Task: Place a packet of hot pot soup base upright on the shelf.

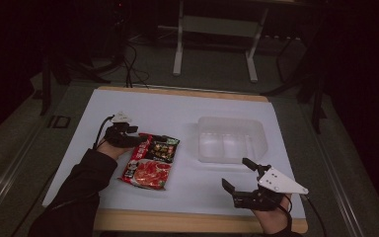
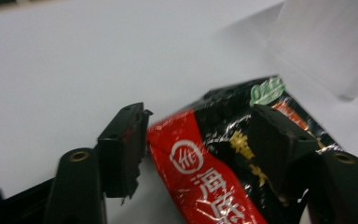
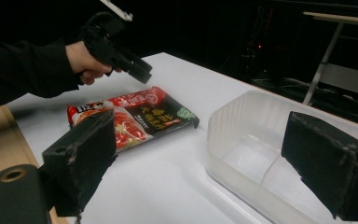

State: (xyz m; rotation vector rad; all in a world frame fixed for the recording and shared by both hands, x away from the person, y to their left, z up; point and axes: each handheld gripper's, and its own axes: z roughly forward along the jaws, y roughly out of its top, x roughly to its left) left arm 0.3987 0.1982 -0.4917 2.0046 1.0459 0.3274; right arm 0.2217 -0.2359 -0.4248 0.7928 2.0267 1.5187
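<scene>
Right tongs (image 1: 238, 177) wide open (holding nothing), left tongs (image 2: 198, 135) parted, straddling red-black packet (image 1: 150, 160)

left gripper (image 1: 137, 139) sits out over the table's left half, held in a hand (image 1: 109, 146) with a dark sleeve (image 1: 81, 190) reaching in from the bottom left. its jaws stand apart in the left gripper view, one on either side of a packet's corner, pointing toward the right. right gripper (image 1: 237, 174) is low at the near right edge, jaws spread wide and angled up and left, its grey plate on top, the hand (image 1: 272, 217) gripping from below.
</scene>
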